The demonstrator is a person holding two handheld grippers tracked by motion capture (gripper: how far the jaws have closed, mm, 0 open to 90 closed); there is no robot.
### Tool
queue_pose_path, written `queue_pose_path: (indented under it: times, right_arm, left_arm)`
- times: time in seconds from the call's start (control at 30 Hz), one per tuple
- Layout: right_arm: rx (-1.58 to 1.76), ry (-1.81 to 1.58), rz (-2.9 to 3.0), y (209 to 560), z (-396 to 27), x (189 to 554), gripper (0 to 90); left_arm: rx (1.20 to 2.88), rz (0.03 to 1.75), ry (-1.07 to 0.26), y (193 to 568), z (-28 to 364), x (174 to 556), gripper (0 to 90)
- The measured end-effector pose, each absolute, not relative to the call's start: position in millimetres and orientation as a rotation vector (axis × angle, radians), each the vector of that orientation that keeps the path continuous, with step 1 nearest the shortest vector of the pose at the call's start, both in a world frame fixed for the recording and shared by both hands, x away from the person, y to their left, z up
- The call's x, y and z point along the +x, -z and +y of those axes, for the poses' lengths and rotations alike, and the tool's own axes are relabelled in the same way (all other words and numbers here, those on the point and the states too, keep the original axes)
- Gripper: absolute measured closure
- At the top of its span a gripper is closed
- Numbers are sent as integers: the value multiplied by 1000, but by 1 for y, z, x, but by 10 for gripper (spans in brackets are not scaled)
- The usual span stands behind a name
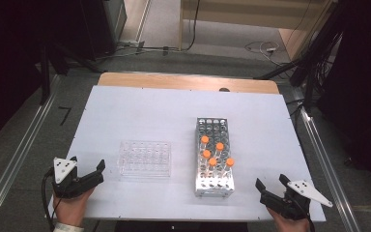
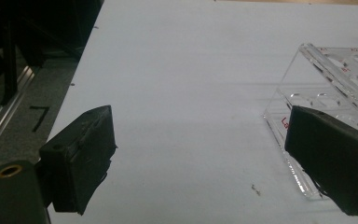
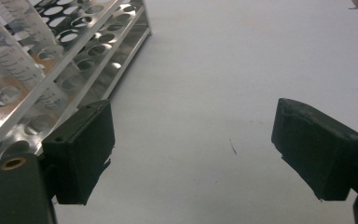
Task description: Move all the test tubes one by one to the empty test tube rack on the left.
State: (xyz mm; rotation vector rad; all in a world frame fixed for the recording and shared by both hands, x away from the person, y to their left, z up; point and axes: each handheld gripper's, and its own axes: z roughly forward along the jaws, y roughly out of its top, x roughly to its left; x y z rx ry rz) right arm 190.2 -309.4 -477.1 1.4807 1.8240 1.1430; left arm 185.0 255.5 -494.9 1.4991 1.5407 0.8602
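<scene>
Orange-capped tubes (image 1: 213, 153) in the perforated metal rack (image 1: 214, 186) could topple if either empty, wide-open gripper, left (image 1: 88, 166) or right (image 1: 271, 181), clips them.

A clear acrylic rack (image 1: 145, 158) with rows of empty round holes is laid flat on the white table, left of centre. Just to its right, apart from it, a long perforated metal rack (image 1: 214, 155) is stood lengthwise; five orange-capped tubes (image 1: 212, 162) are held upright in its nearer half.
</scene>
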Motion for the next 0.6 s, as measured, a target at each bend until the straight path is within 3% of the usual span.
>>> queue_pose_path:
  times: [0.6]
  right_arm:
    - [1382, -1250, 1861, 467, -286, 192, 164]
  left_arm:
    - [1514, 1535, -853, 496, 252, 185, 86]
